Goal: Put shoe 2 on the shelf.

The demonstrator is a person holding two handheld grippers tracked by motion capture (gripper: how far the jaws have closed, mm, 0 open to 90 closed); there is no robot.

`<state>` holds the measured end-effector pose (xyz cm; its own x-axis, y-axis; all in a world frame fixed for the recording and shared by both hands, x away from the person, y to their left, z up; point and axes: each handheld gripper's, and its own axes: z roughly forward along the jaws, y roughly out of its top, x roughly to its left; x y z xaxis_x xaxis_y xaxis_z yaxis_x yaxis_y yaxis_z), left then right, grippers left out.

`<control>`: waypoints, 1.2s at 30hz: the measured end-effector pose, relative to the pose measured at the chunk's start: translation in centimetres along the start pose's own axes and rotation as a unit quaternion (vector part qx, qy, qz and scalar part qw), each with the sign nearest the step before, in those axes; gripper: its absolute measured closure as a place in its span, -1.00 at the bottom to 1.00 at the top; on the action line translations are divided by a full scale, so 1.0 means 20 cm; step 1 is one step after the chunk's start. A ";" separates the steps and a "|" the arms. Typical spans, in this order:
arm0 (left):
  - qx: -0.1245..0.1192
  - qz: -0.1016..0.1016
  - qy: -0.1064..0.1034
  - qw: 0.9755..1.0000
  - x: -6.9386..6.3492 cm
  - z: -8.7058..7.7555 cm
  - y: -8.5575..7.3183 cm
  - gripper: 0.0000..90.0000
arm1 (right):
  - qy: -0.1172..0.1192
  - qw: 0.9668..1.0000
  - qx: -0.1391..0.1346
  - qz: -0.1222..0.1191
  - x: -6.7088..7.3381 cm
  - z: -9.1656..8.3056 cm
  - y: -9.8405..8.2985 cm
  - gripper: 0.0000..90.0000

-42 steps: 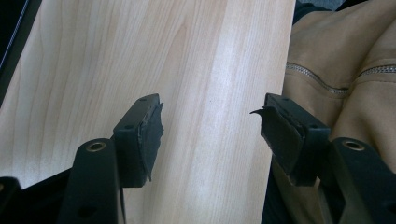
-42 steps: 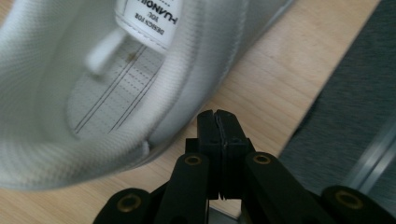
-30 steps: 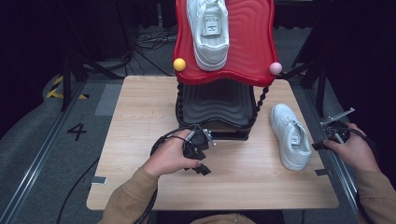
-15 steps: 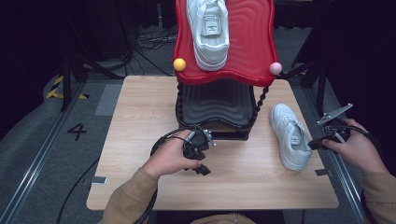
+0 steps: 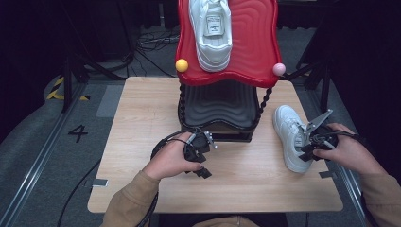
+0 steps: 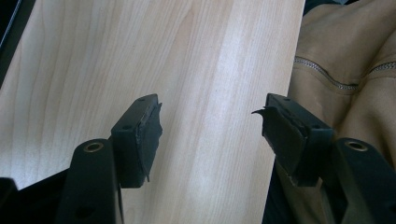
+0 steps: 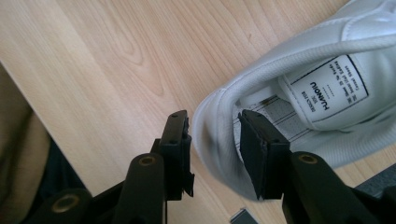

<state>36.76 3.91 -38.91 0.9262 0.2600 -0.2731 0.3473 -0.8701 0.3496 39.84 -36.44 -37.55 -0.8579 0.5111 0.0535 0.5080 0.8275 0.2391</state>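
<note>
From the high view, one white shoe (image 5: pixel 211 33) already lies on the top red shelf (image 5: pixel 255 42) of the rack, and the second shoe (image 5: pixel 289 137) stands on the wooden table (image 5: pixel 142 123), to the right of the rack. The right gripper (image 5: pixel 316 141) is at its heel. The left gripper (image 5: pixel 198 149) rests on the table in front of the rack.

In the left gripper view, the jaws are apart with nothing between them, above bare wood.

In the right gripper view, the jaws have just been opening; the heel wall of the second shoe (image 7: pixel 299 93) is between them, but the pads do not press it. I judge half is done: this shoe must still go on the rack.
</note>
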 end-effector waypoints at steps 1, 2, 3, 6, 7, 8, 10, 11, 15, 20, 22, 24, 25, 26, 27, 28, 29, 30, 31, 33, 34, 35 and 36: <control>0.001 0.000 0.000 1.000 0.00 0.00 0.00 -0.16 | 0.000 1.000 0.005 -0.004 -0.01 0.02 0.01 0.39; -0.001 -0.002 -0.001 1.000 0.00 0.00 0.00 -0.16 | 0.004 1.000 0.010 -0.004 -0.01 0.03 0.01 0.39; -0.001 -0.003 -0.001 1.000 0.00 0.00 -0.01 -0.16 | 0.008 1.000 0.011 -0.005 -0.02 0.04 0.02 0.40; -0.002 -0.001 0.000 1.000 0.00 -0.01 -0.01 -0.16 | 0.021 0.999 0.025 -0.007 -0.05 0.09 0.01 0.42; -0.002 -0.002 0.000 1.000 0.00 -0.01 -0.01 -0.16 | 0.028 0.999 0.030 -0.005 -0.05 0.12 0.01 0.42; -0.003 -0.002 0.000 1.000 0.00 -0.01 -0.01 -0.16 | 0.033 0.999 0.035 -0.006 -0.06 0.13 0.01 0.42; -0.001 -0.003 0.000 1.000 0.00 -0.01 -0.02 -0.16 | 0.037 0.998 0.041 -0.008 -0.06 0.15 0.00 0.43; -0.001 -0.003 0.000 1.000 0.00 -0.01 -0.02 -0.16 | 0.040 0.998 0.048 -0.009 -0.06 0.16 0.00 0.44; 0.000 -0.005 -0.001 1.000 0.00 0.00 -0.02 -0.16 | 0.054 0.996 0.064 -0.017 -0.07 0.22 -0.01 0.47; 0.000 -0.004 -0.003 1.000 0.00 0.00 -0.02 -0.16 | 0.057 0.995 0.077 -0.026 -0.07 0.24 -0.01 0.49; 0.002 -0.004 -0.003 1.000 0.00 0.01 -0.02 -0.16 | 0.060 0.994 0.089 -0.034 -0.07 0.25 0.00 0.51; 0.000 -0.006 -0.004 1.000 0.00 0.01 -0.02 -0.16 | 0.066 0.992 0.100 -0.035 -0.07 0.25 0.01 0.52; -0.001 -0.005 -0.004 1.000 0.00 0.01 -0.02 -0.16 | 0.065 0.992 0.105 -0.038 -0.06 0.25 0.02 0.53; 0.000 -0.004 -0.003 1.000 0.00 0.00 -0.02 -0.16 | 0.064 0.991 0.109 -0.044 -0.06 0.26 0.03 0.53; -0.003 -0.008 -0.002 1.000 0.00 0.00 -0.02 -0.16 | 0.064 0.990 0.117 -0.047 -0.06 0.26 0.03 0.54; -0.003 -0.006 -0.002 1.000 0.00 0.00 -0.02 -0.16 | 0.065 0.990 0.119 -0.049 -0.06 0.27 0.04 0.55; -0.004 -0.008 -0.003 1.000 0.00 0.00 -0.02 -0.16 | 0.068 0.989 0.120 -0.049 -0.06 0.27 0.04 0.56; -0.004 -0.008 -0.003 1.000 0.00 0.00 -0.02 -0.16 | 0.069 0.989 0.122 -0.049 -0.06 0.27 0.04 0.56; -0.002 -0.006 -0.003 1.000 0.00 0.00 -0.02 -0.16 | 0.069 0.989 0.124 -0.053 -0.06 0.27 0.04 0.58; -0.002 -0.006 -0.003 1.000 0.00 0.00 -0.03 -0.16 | 0.076 0.988 0.126 -0.056 -0.06 0.27 0.05 0.63; -0.002 -0.006 -0.003 1.000 0.00 0.00 -0.03 -0.16 | 0.081 0.987 0.127 -0.059 -0.05 0.27 0.05 0.68; -0.004 -0.007 -0.003 1.000 0.00 0.00 -0.03 -0.16 | 0.085 0.986 0.127 -0.067 -0.05 0.27 0.05 0.71; -0.005 -0.008 -0.002 1.000 0.00 0.00 -0.03 -0.16 | 0.086 0.986 0.128 -0.067 -0.05 0.28 0.05 0.73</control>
<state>36.53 4.44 -39.08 0.9200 0.2719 -0.2822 0.3632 -0.8621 0.3535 41.66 -34.80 -42.69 -0.9080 0.3646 0.2064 0.3734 0.9277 0.0038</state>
